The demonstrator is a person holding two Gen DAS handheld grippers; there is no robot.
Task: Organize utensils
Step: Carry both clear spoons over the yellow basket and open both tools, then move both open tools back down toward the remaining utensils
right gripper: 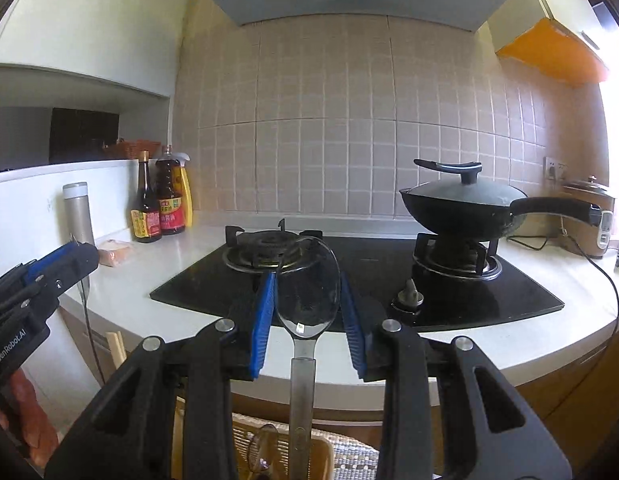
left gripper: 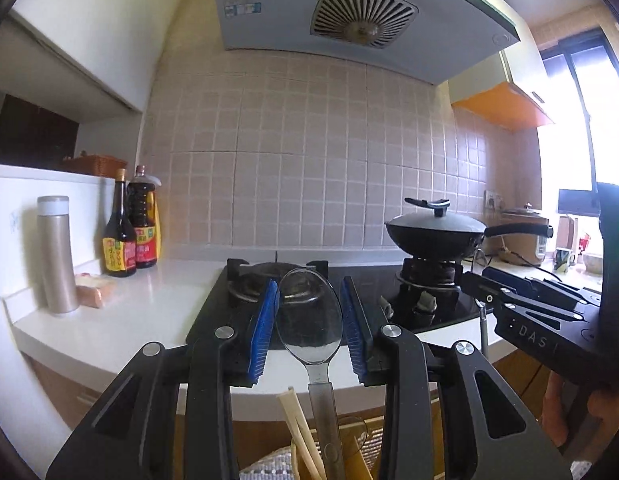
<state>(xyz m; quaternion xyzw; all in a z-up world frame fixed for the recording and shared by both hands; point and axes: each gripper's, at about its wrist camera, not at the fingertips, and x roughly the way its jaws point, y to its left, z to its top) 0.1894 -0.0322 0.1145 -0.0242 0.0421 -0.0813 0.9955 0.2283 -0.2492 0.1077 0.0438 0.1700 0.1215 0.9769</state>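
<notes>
Shiny metal spoons stand up between the blue pads, one in each tool. The left gripper (left gripper: 309, 320) has a spoon (left gripper: 309, 316) in its jaws, and the right gripper (right gripper: 308, 316) has another spoon (right gripper: 307, 292). Each bowl sits right between the pads, but I cannot tell if the pads squeeze it or just stand beside it. A spoon is stiff, light and slippery, so I think the flat handle is the best place to pinch. Pale chopsticks (left gripper: 299, 432) poke up below. The handle ends and the basket under them are cut off.
</notes>
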